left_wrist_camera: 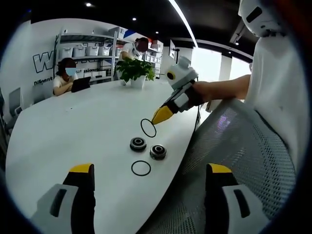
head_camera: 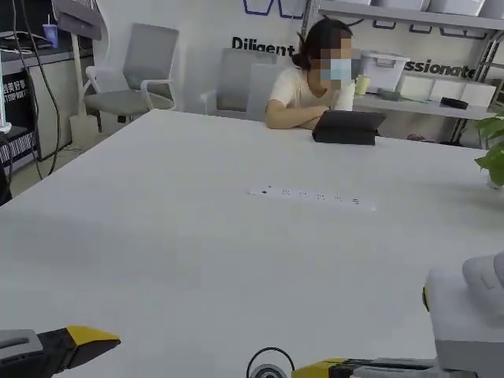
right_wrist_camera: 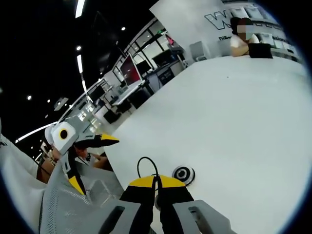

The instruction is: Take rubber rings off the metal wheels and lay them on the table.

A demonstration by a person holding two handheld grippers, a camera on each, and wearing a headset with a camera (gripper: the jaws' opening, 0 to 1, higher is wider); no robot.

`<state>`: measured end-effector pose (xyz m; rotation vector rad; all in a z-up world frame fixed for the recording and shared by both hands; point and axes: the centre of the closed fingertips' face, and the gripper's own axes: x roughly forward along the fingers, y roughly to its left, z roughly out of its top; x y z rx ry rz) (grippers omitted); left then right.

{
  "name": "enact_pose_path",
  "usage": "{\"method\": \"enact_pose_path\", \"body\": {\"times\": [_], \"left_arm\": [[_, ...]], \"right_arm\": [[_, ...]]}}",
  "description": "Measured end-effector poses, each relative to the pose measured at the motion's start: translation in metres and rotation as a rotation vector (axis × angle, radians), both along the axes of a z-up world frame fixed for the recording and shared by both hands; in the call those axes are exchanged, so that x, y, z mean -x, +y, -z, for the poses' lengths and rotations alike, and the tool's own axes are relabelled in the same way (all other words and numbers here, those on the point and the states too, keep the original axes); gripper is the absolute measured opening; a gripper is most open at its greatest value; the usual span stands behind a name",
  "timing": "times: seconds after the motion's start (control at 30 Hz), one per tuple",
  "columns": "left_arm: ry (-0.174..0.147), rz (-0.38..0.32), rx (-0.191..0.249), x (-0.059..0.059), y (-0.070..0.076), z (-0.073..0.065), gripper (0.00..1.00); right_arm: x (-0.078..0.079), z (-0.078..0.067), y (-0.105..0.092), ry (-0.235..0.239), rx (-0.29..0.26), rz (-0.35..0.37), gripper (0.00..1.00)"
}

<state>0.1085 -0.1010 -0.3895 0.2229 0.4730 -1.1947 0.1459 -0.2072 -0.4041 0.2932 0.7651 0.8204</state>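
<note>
Right gripper (left_wrist_camera: 161,115) jaws pressed together pinching a rubber ring (left_wrist_camera: 148,127) near table (left_wrist_camera: 73,126) edge; left gripper (left_wrist_camera: 150,168) jaws spread wide; second ring (left_wrist_camera: 141,167) lies flat beside two metal wheels (left_wrist_camera: 138,144)

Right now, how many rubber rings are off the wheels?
2 rubber rings. One hangs pinched in the right gripper above the table. The other lies flat on the table, near the two wheels. Any on the wheels are too small to tell.
</note>
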Motion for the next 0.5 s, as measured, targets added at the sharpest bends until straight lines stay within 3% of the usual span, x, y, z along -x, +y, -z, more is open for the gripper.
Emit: {"method": "enact_pose_path", "body": {"times": [0.23, 0.3, 0.5], "left_arm": [[0.008, 0.001, -0.003, 0.000, 0.000, 0.002, 0.92], [0.008, 0.000, -0.006, 0.000, 0.000, 0.002, 0.92], [0.009, -0.002, -0.013, 0.000, 0.001, 0.004, 0.91]], "right_arm": [[0.001, 0.008, 0.018, -0.020, 0.031, -0.028, 0.00], [0.004, 0.012, 0.022, -0.047, 0.058, -0.054, 0.00], [0.010, 0.024, 0.034, -0.043, 0.077, -0.110, 0.00]]}}
